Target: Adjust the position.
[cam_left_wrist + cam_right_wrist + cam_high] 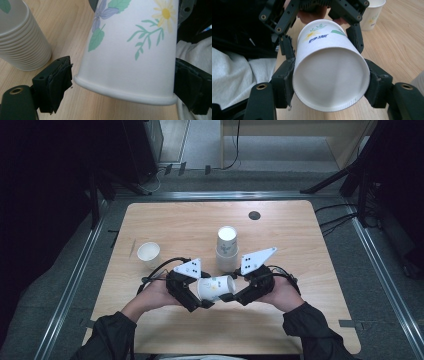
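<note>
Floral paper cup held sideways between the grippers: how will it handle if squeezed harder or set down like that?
The white floral-print paper cup looks thin-walled and empty, so probably light and easily crushed at the rim where the right hand-held gripper clamps it. Laid on its side on the wooden table, its tapered round body would likely roll in a curve.

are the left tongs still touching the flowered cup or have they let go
Apart. In the left gripper view bare table shows between the left tongs pad and the cup. The right tongs clamp its rim.
</note>
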`<action>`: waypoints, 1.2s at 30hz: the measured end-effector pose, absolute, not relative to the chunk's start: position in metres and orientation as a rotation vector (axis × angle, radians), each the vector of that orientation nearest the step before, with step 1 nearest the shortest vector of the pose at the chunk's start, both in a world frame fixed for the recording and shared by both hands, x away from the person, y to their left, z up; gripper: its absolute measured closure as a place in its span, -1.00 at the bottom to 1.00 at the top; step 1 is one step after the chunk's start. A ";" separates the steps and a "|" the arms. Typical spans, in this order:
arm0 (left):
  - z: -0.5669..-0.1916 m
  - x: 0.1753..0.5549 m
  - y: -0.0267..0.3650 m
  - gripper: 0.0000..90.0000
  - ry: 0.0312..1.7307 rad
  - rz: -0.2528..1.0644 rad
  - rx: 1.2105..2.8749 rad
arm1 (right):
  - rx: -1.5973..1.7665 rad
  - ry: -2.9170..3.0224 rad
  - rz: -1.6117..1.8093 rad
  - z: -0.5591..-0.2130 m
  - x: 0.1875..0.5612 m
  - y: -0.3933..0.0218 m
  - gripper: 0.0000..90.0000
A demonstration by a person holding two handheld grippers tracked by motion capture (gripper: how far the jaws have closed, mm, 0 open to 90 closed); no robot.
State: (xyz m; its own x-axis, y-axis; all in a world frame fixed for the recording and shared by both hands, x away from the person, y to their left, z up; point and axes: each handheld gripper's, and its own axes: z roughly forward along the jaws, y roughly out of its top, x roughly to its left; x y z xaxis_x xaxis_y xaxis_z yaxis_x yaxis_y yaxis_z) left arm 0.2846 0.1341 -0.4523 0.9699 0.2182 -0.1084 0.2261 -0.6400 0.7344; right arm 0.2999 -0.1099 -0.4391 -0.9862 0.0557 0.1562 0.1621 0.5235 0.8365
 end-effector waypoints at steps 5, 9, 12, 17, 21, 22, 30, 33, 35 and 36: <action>-0.453 0.283 0.137 -0.70 0.322 -0.011 2.231 | -0.184 -2.597 -1.491 -0.439 0.304 -0.106 -0.21; -0.453 0.283 0.144 -0.63 0.330 0.005 2.202 | -0.188 -2.570 -1.495 -0.440 0.308 -0.104 -0.22; -0.452 0.283 0.147 -0.50 0.319 -0.002 2.193 | -0.195 -2.556 -1.495 -0.441 0.309 -0.104 -0.21; -0.453 0.283 0.147 -0.45 0.310 -0.007 2.211 | -0.206 -2.564 -1.468 -0.442 0.309 -0.102 -0.22; -0.450 0.285 0.150 -0.44 0.314 -0.012 2.199 | -0.225 -2.572 -1.478 -0.441 0.309 -0.100 -0.39; -0.449 0.285 0.151 -0.44 0.314 -0.005 2.206 | -0.231 -2.589 -1.476 -0.441 0.309 -0.100 -0.43; -0.442 0.291 0.158 -0.44 0.341 0.006 2.258 | -0.245 -2.654 -1.437 -0.445 0.311 -0.103 -0.50; -0.439 0.294 0.160 -0.44 0.352 0.010 2.281 | -0.255 -2.672 -1.430 -0.448 0.311 -0.104 -0.50; -0.437 0.295 0.161 -0.44 0.362 0.022 2.299 | -0.264 -2.685 -1.420 -0.449 0.311 -0.106 -0.49; -0.436 0.296 0.161 -0.44 0.359 0.031 2.303 | -0.263 -2.690 -1.417 -0.450 0.311 -0.106 -0.49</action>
State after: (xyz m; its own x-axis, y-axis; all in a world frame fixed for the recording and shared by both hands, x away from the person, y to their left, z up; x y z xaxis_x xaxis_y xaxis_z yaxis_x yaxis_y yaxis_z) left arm 0.2962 0.1612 -0.4358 0.9597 0.2665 -0.0895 0.2474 -0.6491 0.7194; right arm 0.3107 -0.1062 -0.4496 -0.9812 0.1099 0.1589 0.1932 0.5549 0.8092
